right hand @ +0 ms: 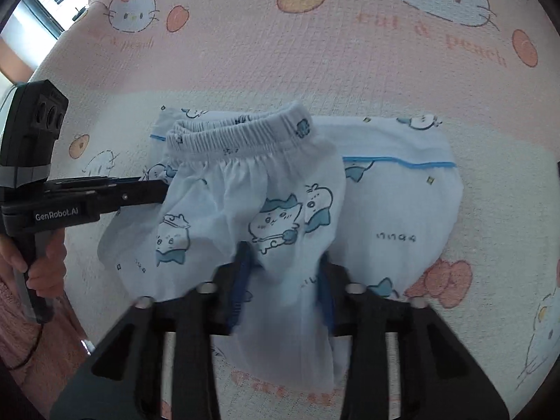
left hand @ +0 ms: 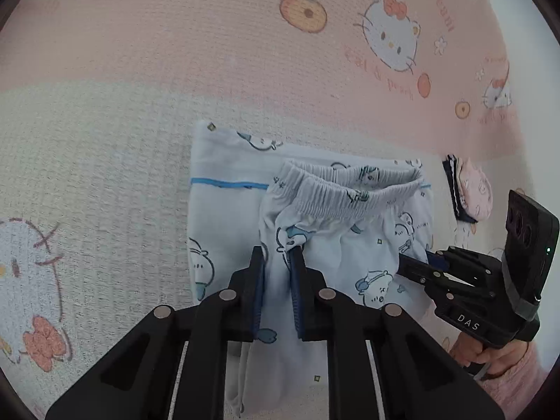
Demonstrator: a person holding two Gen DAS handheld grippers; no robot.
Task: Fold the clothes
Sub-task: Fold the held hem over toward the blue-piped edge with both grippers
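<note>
Item under handling: a small pair of pale blue printed shorts with a gathered elastic waistband; it lies partly over an already folded garment of the same print, on a pink and cream cartoon-print bed cover.

Left gripper: jaws narrowly spaced, a bunched fold of the shorts' cloth pinched between the blue pads; grip appears secure. Right gripper: jaws somewhat wider, lower cloth of the shorts running between them; blur prevents certainty, but the fabric looks pinched, not loose. In each wrist view the other gripper enters from the side, touching the shorts' edge.

Handling assessment: thin, light, limp cotton; no stiffness, will sag and crease wherever unsupported; not fragile; low slip risk on padded jaws. The elastic waistband is the thickest, firmest part and offers the best hold; side seams next best. Single-layer pinches risk separating front from back.

A small dark-trimmed pink item lies apart at the right.
</note>
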